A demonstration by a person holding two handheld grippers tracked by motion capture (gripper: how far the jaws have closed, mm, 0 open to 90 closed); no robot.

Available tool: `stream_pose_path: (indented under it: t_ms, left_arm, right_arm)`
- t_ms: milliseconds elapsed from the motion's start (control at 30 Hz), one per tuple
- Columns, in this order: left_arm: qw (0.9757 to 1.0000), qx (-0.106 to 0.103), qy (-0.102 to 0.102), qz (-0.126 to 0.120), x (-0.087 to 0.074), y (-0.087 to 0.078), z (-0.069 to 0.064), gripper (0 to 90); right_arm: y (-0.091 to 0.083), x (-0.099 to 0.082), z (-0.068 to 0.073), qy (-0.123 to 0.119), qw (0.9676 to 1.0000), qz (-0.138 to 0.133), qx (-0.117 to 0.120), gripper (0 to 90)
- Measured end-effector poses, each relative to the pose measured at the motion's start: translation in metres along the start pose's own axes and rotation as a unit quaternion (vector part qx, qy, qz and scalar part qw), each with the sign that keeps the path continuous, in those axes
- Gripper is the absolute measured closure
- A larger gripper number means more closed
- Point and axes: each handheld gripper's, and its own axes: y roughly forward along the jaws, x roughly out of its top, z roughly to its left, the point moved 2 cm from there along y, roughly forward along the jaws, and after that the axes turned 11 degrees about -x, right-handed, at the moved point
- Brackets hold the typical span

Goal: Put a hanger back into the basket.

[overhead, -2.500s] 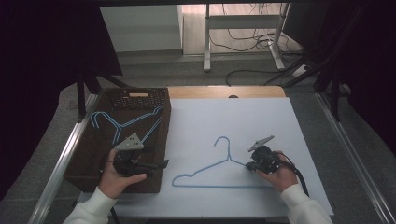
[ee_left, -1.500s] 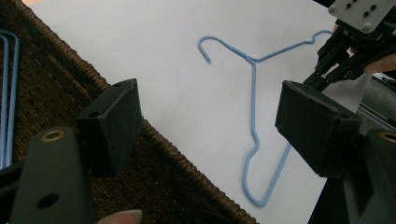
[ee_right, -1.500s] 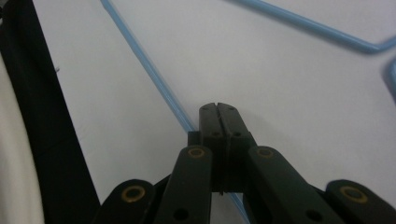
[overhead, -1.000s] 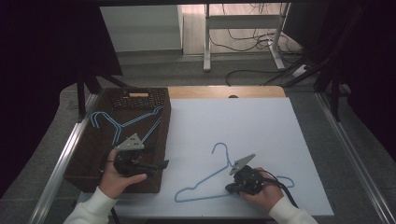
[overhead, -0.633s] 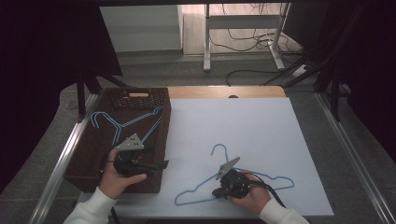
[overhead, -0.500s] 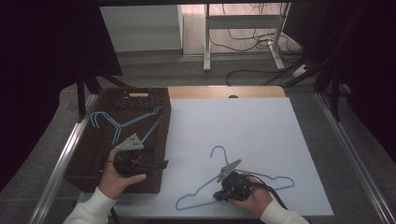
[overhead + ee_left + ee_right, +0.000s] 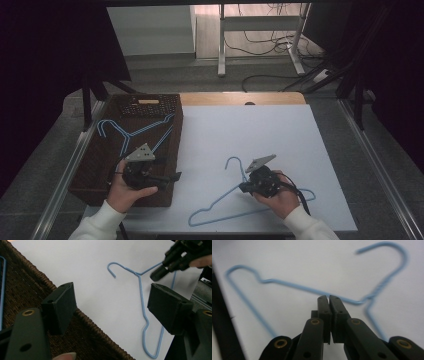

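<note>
Light-blue wire hanger (image 7: 220,205) flat on white worktop (image 7: 260,130). Right gripper (image 7: 244,187), jaws together, at hanger's shoulder wire near neck. Left gripper (image 7: 172,177) over dark woven wicker basket (image 7: 87,175) containing second blue wire hanger (image 7: 131,131).

A table (image 7: 280,120) is seen in the middle of the high view, with a basket (image 7: 95,170) set along its left edge. Inside the basket, in its upper half, two hangers (image 7: 131,131) are laid. A third hanger (image 7: 225,200) is laid flat on the table at the lower centre of the frame, its hook turned toward the top and its bar toward the bottom. The left gripper (image 7: 172,176) is placed over the lower right part of the basket. The right gripper (image 7: 242,187) is placed on the third hanger, just below its hook, right of the basket.
</note>
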Motion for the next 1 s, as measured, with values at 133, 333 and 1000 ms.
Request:
stream_pose_path:
  t_ms: [133, 333, 1000]
  left_arm:
    - [1.0000, 0.000, 0.000, 0.000, 0.000, 0.000, 0.000, 22.5]
    - [1.0000, 0.000, 0.001, 0.000, 0.000, 0.000, 0.000, 22.5]
    - [1.0000, -0.001, 0.002, 0.001, -0.001, 0.000, 0.000, 22.4]
  right_arm:
    - [0.006, 0.005, -0.015, 0.033, 0.9989, 0.004, -0.032, 80.9]
    - [0.016, 0.016, -0.024, 0.062, 0.9959, 0.013, -0.065, 71.9]
    - [0.041, 0.030, -0.016, 0.068, 0.9855, 0.066, -0.141, 79.9]
